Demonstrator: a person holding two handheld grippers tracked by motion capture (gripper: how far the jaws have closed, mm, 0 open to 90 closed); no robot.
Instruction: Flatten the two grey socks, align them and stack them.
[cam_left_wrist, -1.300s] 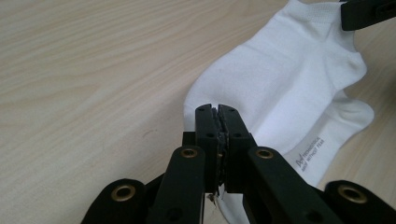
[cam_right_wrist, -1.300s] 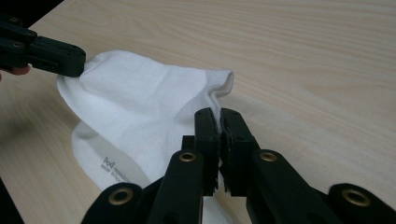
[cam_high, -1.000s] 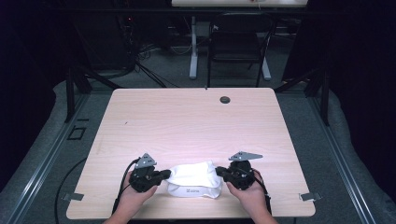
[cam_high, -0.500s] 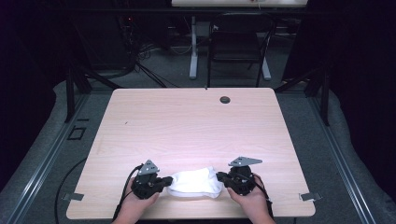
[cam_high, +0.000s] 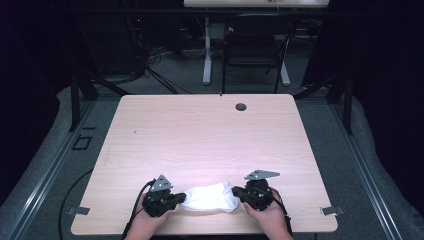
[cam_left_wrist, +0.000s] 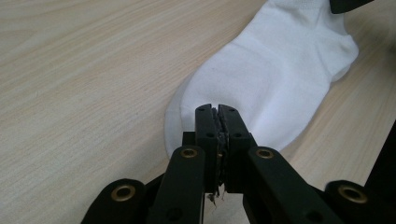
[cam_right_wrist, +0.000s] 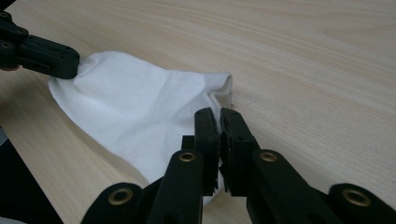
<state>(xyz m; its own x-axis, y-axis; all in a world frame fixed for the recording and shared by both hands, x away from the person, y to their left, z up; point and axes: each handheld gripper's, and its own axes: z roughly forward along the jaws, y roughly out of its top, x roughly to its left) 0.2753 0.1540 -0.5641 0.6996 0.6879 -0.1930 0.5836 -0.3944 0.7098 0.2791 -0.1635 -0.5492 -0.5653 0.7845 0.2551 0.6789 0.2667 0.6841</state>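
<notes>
Both pairs of jaws pinch the white sock (cam_high: 209, 197): left gripper (cam_left_wrist: 217, 112) at the toe, right gripper (cam_right_wrist: 219, 114) at the cuff, near the table's (cam_high: 210, 135) front edge; soft, light, floppy, so best held by its ends

– What colour is the sock (cam_left_wrist: 275, 79)?
– Plain white, no print.
– And the table (cam_high: 200, 135)?
– Pale wood with fine straight grain.
– The left gripper (cam_left_wrist: 217, 112) and right gripper (cam_right_wrist: 219, 114)?
– Black, with brass-coloured rivets.
– The floor (cam_high: 50, 150)?
– Grey.
</notes>
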